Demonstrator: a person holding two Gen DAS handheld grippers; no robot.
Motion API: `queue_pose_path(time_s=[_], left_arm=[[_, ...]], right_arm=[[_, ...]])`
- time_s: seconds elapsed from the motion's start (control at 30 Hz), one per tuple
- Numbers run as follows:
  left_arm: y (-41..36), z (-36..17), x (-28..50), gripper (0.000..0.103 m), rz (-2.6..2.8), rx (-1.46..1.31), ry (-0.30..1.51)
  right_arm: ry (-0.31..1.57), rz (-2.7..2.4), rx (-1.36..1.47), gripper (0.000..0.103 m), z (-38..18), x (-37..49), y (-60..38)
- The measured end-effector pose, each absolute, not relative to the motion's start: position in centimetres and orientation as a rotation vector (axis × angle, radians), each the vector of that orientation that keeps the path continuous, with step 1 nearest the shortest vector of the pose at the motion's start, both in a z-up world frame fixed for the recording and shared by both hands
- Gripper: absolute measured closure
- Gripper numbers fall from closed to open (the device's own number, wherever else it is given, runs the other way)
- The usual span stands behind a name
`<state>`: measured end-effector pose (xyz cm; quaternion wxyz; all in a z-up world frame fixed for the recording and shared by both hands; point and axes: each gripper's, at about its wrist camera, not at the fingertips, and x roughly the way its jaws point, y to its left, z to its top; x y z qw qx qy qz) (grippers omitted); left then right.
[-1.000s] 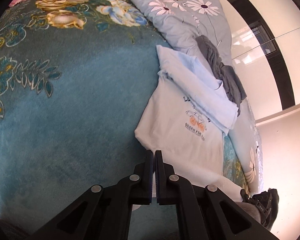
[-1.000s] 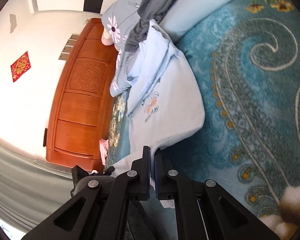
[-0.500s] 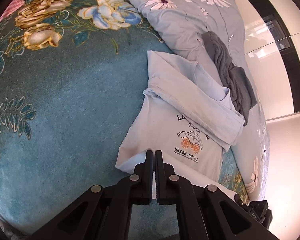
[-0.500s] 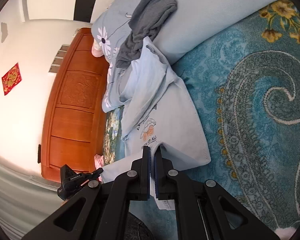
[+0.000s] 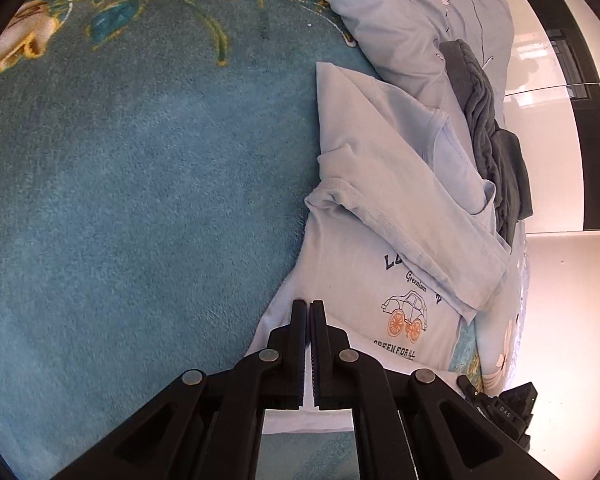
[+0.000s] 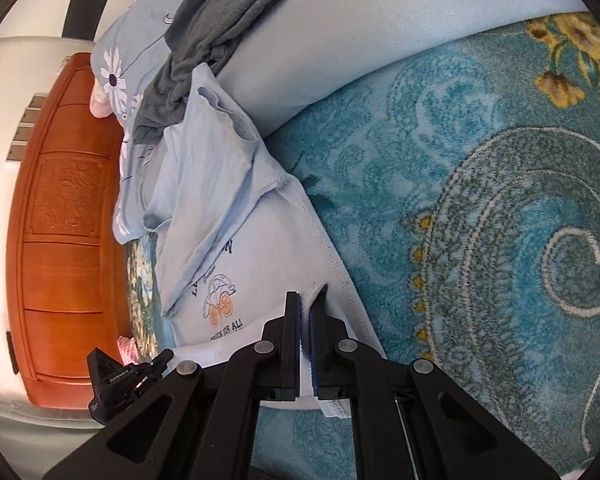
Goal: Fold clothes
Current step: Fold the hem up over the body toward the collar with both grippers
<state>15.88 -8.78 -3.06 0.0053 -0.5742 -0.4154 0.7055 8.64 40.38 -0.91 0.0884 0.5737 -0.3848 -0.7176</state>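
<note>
A pale blue T-shirt (image 5: pixel 364 264) is shown lying print-up on the teal blanket (image 5: pixel 140 184), right of centre in the left view and centre-left in the right view. Both sleeves are seen folded in across the chest, partly covering the print. The hem end is pinched at both near corners: the left gripper (image 5: pixel 310 320) is clenched on cloth at the lower centre of its frame, and the right gripper (image 6: pixel 305 312) is likewise closed on a raised pucker of hem.

The stage is judged to be a lengthwise fold, with the hem to be carried toward the collar. Several faults may arise:
- If the two corners are lifted unevenly, the fold line may be skewed.
- If the cloth is dragged rather than raised, the folded sleeves may be pulled open by the plush blanket.
- The right grip appears shallow, so the hem could slip out under tension.
- At the upper centre, the collar lies against a grey garment (image 6: pixel 220 20) draped on the quilt (image 5: pixel 404 12); it could be snagged if the hem is carried too far.
</note>
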Motion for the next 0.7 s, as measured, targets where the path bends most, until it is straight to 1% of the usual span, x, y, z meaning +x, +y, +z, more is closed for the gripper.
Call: queue_pose_path(time_s=[0.13,0.2,0.27,0.37,0.43,0.57,0.67,0.7], left_arm=[[-8.9,-3.5,16.7,0.098,2.142,-1.768,-1.342],[-8.9,-3.7,17.1,0.092,2.109,-1.753,-1.362],[-8.9,-3.9,17.5,0.077,2.075,-1.737,-1.381],[-9.0,-4.2,18.0,0.069,2.027,-1.724,-1.402],[-8.8,-4.2,18.1,0.065,2.003,-1.768,-1.382],[-8.6,-4.2,18.4,0.061,1.975,-1.844,-1.329],[-8.6,-3.9,18.7,0.060,1.968,-1.866,-1.302],[-8.5,-3.9,18.7,0.059,1.962,-1.883,-1.278]], right_arm=[[-1.094,-2.156,1.774,0.098,-1.3,7.9,40.0],[-1.080,-2.150,1.787,0.098,-1.4,7.8,40.1],[-1.063,-2.141,1.785,0.098,-1.1,8.0,40.2],[-1.032,-2.122,1.777,0.098,-0.7,8.6,40.7],[-1.025,-2.105,1.768,0.098,-0.4,9.2,40.9],[-0.980,-2.102,1.774,0.097,-0.1,10.1,40.4],[-0.962,-2.134,1.769,0.090,0.1,10.5,41.0],[-0.990,-2.136,1.754,0.088,0.1,10.7,41.3]])
